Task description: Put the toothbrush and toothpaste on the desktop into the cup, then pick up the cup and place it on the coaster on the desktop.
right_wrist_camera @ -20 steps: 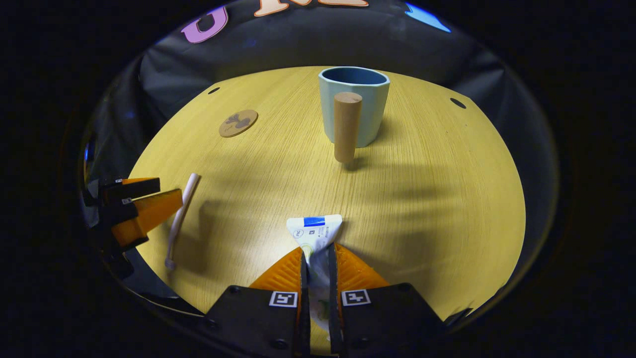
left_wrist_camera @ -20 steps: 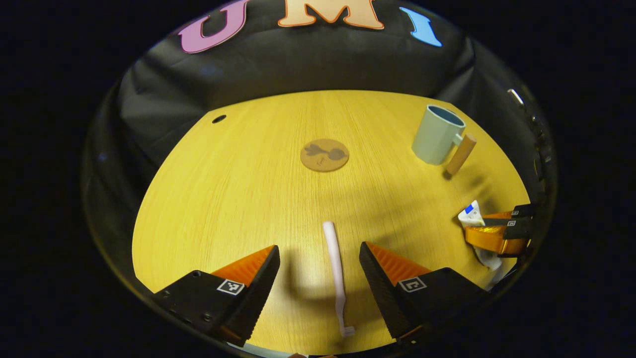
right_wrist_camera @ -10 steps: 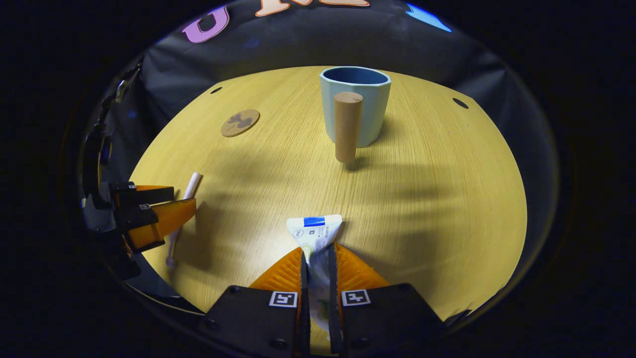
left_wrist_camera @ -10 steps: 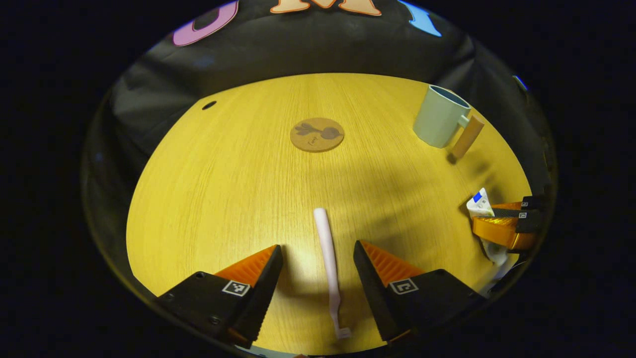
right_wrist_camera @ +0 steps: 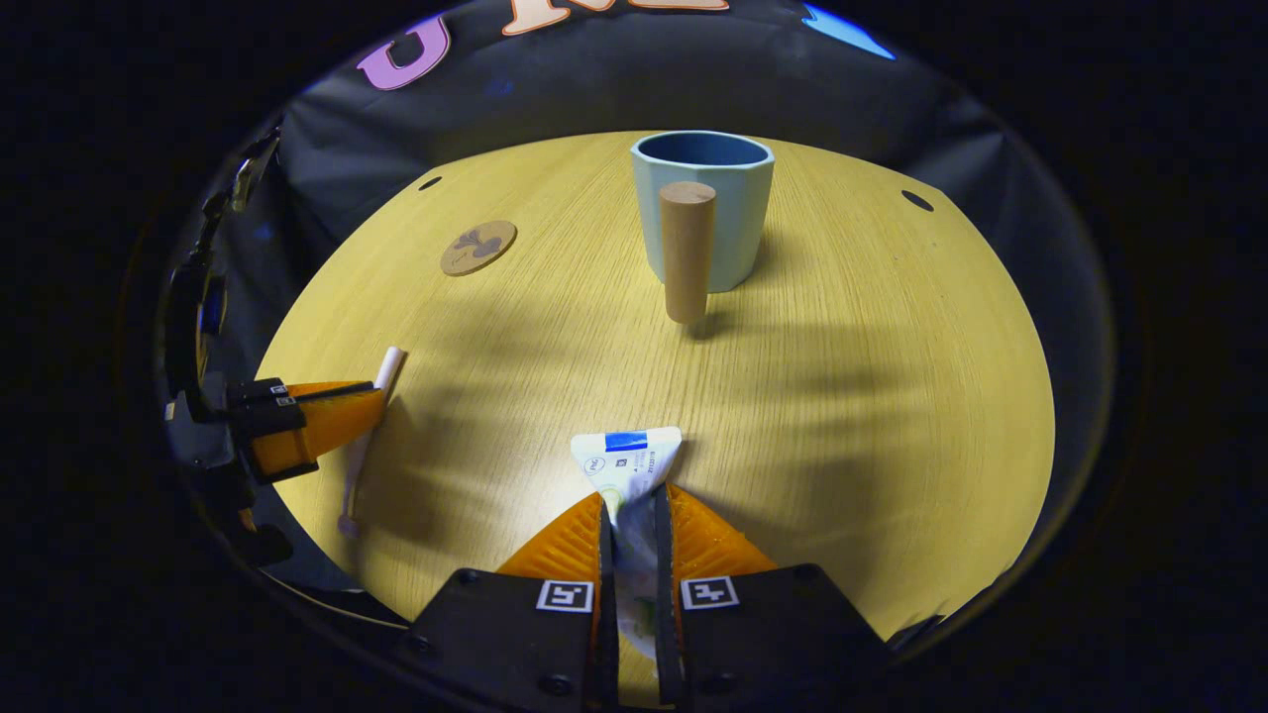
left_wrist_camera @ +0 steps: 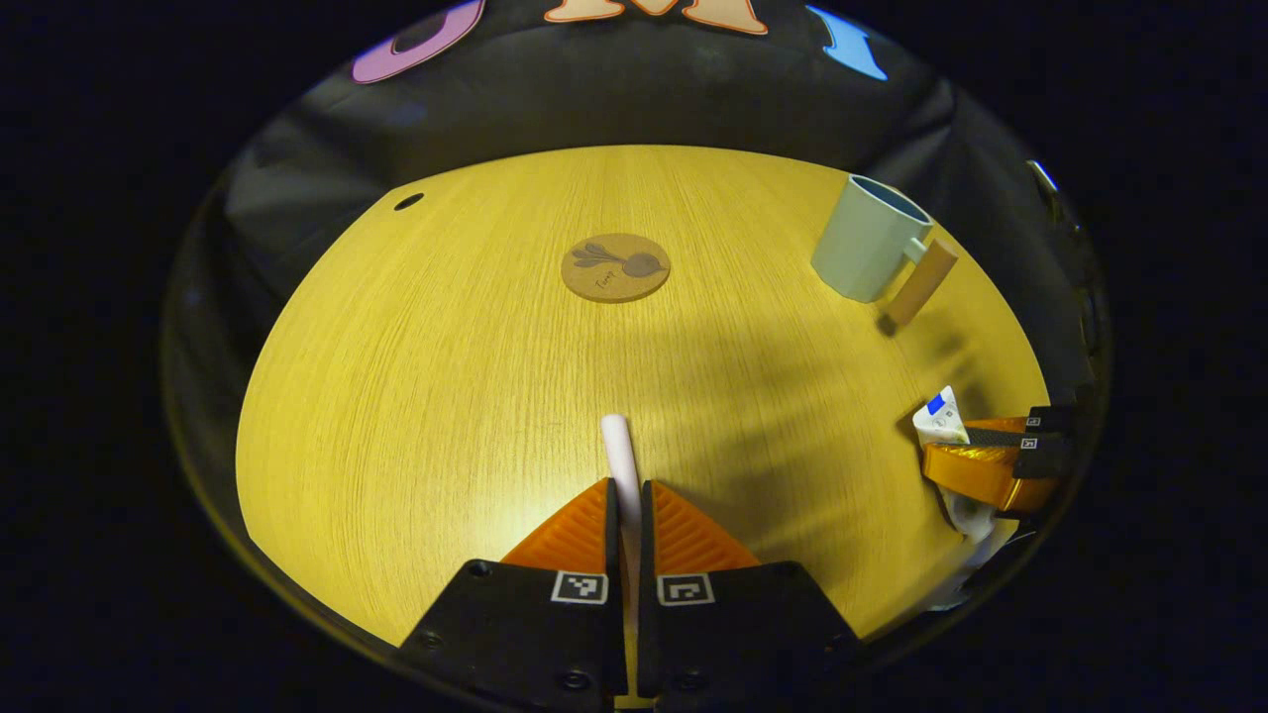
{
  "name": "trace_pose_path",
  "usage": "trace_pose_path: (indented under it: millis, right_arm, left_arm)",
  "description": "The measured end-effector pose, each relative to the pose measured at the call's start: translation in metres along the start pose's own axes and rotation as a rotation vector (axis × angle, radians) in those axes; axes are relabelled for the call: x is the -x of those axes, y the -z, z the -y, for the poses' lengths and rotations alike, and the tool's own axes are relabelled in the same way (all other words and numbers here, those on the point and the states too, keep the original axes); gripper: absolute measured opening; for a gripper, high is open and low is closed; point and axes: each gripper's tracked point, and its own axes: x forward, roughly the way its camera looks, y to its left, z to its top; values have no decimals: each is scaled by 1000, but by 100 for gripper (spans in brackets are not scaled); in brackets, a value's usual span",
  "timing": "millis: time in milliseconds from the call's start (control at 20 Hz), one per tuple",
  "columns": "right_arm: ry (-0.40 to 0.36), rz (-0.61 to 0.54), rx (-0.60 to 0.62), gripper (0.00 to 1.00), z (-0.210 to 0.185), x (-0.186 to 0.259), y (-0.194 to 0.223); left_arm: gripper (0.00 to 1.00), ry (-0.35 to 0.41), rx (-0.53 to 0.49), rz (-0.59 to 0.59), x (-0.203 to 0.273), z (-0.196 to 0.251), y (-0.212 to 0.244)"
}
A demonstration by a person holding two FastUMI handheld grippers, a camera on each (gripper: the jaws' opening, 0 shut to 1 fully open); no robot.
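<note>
My left gripper (left_wrist_camera: pixel 624 490) is shut on the pale pink toothbrush (left_wrist_camera: pixel 618 451), whose handle end pokes out ahead of the fingers on the wooden desktop (left_wrist_camera: pixel 446 376). In the right gripper view the same gripper (right_wrist_camera: pixel 371 408) sits at the left edge, with the toothbrush (right_wrist_camera: pixel 388 364) lying under it. My right gripper (right_wrist_camera: pixel 632 505) is shut on the white toothpaste tube (right_wrist_camera: pixel 626 460), its flat blue-marked end sticking forward. The pale blue cup (right_wrist_camera: pixel 705 210) with a wooden peg handle stands upright straight ahead of it. The round cork coaster (left_wrist_camera: pixel 615 267) lies mid-table, seen also as coaster (right_wrist_camera: pixel 478 247).
The cup (left_wrist_camera: pixel 864 251) stands at the far right in the left gripper view, with the right gripper (left_wrist_camera: pixel 951 441) and toothpaste (left_wrist_camera: pixel 939 418) below it. Small dark holes (left_wrist_camera: pixel 407 202) mark the desktop near its far edge. The black cloth wall rises behind.
My left gripper has closed from wide open onto the toothbrush. The right gripper has stayed still, holding the toothpaste.
</note>
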Motion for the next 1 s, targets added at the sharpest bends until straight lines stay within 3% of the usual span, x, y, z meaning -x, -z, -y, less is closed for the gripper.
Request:
trace_pose_path:
  millis: [100, 550, 1000]
  right_arm:
    - [-3, -2, -8, 18, 0, 0, 1]
    - [-28, -2, -74, 18, -3, 1, -4]
    - [-79, 90, -102, 18, -18, 24, -28]
  left_arm:
    - [0, 11, 6, 2, 1, -1, 0]
    - [0, 65, 56, 65, 6, 2, 0]
    - [0, 98, -23, 240, 35, 7, -37]
